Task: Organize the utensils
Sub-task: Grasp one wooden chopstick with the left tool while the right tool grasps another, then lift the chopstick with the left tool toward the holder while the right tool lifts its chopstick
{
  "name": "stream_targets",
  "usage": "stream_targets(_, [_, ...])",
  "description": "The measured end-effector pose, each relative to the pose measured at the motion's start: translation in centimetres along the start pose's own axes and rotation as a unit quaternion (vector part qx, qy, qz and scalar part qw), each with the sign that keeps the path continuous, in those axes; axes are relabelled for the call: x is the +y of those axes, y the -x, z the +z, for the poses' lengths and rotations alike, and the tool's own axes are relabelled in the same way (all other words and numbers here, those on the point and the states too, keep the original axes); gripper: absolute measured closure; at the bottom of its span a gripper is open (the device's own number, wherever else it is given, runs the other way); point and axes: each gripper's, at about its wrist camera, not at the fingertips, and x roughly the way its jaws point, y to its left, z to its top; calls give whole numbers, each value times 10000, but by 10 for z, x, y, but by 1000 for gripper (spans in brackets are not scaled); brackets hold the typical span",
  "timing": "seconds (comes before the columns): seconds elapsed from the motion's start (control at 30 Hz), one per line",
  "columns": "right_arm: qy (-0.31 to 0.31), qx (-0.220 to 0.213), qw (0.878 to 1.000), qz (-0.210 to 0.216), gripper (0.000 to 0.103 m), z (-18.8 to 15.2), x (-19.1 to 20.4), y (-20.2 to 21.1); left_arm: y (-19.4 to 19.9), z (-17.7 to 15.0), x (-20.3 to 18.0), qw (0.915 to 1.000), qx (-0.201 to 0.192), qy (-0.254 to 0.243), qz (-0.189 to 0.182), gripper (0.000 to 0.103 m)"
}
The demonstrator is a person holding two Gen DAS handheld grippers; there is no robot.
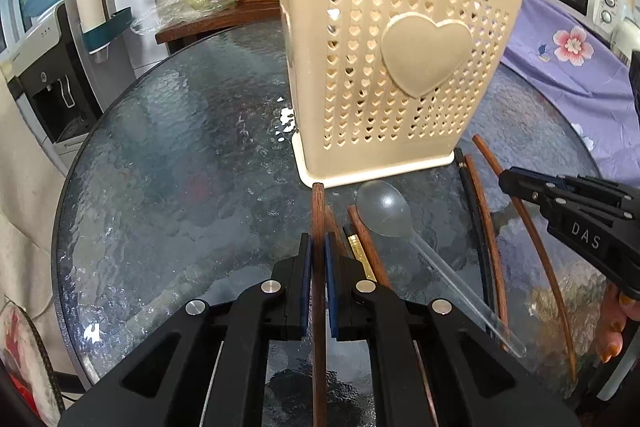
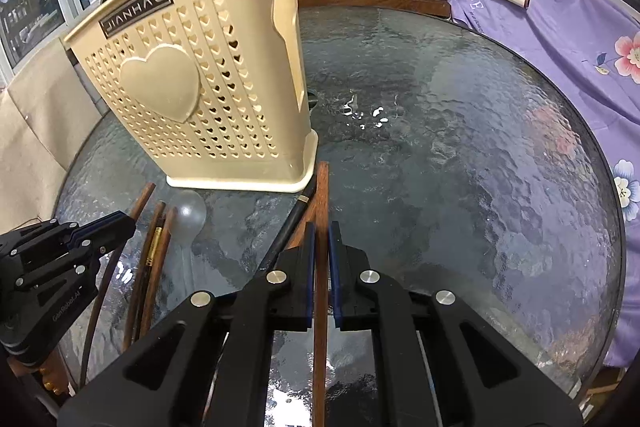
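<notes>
In the left wrist view, the left claw [image 1: 319, 251] is nearly closed on a brown chopstick [image 1: 318, 211] whose tip touches the beige holder [image 1: 394, 67]; bare glass surface [image 1: 180, 155] spreads leftward. In the right wrist view, the right claw [image 2: 321, 241] pinches another chopstick [image 2: 321, 195] beside the holder's base, with wide surface to the right.

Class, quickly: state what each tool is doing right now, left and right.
Left tool: shut on a brown chopstick.
Right tool: shut on another brown chopstick.
</notes>
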Motion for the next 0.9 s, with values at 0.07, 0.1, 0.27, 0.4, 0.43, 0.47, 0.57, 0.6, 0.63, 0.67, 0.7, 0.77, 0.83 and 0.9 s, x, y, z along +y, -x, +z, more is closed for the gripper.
stream_targets(0.07, [-48, -32, 10000, 54, 96, 0, -1, 3, 2, 1, 3, 10000, -23, 53, -76, 97])
stream_targets(0.1, [-60, -48, 9999, 76, 96, 0, -1, 5, 4, 2, 4, 9999, -41, 70, -102, 97])
stream_targets(0.27, [-137, -179, 9993, 311, 96, 6, -4, 17, 15, 7, 8, 9993, -217, 177, -263, 97])
stream_targets(0.4, [-192, -338, 9978, 530, 96, 10, -5, 32, 26, 13, 10, 9985, -364, 211, -363, 97])
stream_targets(0.43, [-193, -375, 9975, 565, 96, 9, -4, 36, 30, 14, 10, 9981, -409, 229, -403, 97])
stream_targets(0.47, [-189, -420, 9971, 598, 96, 10, -3, 41, 33, 15, 10, 9978, -444, 238, -434, 97])
stream_targets(0.57, [-154, -592, 9959, 669, 96, 13, -2, 56, 45, 18, 10, 9968, -588, 247, -490, 97])
stream_targets(0.6, [-158, -638, 9953, 711, 96, 14, -1, 61, 48, 19, 9, 9965, -635, 244, -487, 97])
stream_targets(0.63, [-164, -667, 9948, 753, 96, 15, -1, 65, 53, 20, 9, 9961, -691, 241, -494, 97])
stream_targets(0.67, [-165, -698, 9942, 805, 96, 15, 0, 69, 56, 21, 9, 9958, -736, 235, -501, 97])
stream_targets(0.7, [-157, -727, 9937, 841, 96, 15, 0, 73, 59, 22, 8, 9954, -779, 228, -500, 97])
stream_targets(0.77, [-98, -820, 9925, 906, 96, 15, 2, 84, 67, 22, 8, 9946, -866, 212, -525, 97])
stream_targets(0.83, [-52, -887, 9910, 998, 96, 14, 3, 94, 76, 22, 8, 9934, -964, 211, -581, 97])
stream_targets(0.9, [-18, -937, 9898, 1075, 96, 13, 4, 103, 84, 23, 8, 9923, -1055, 204, -618, 97])
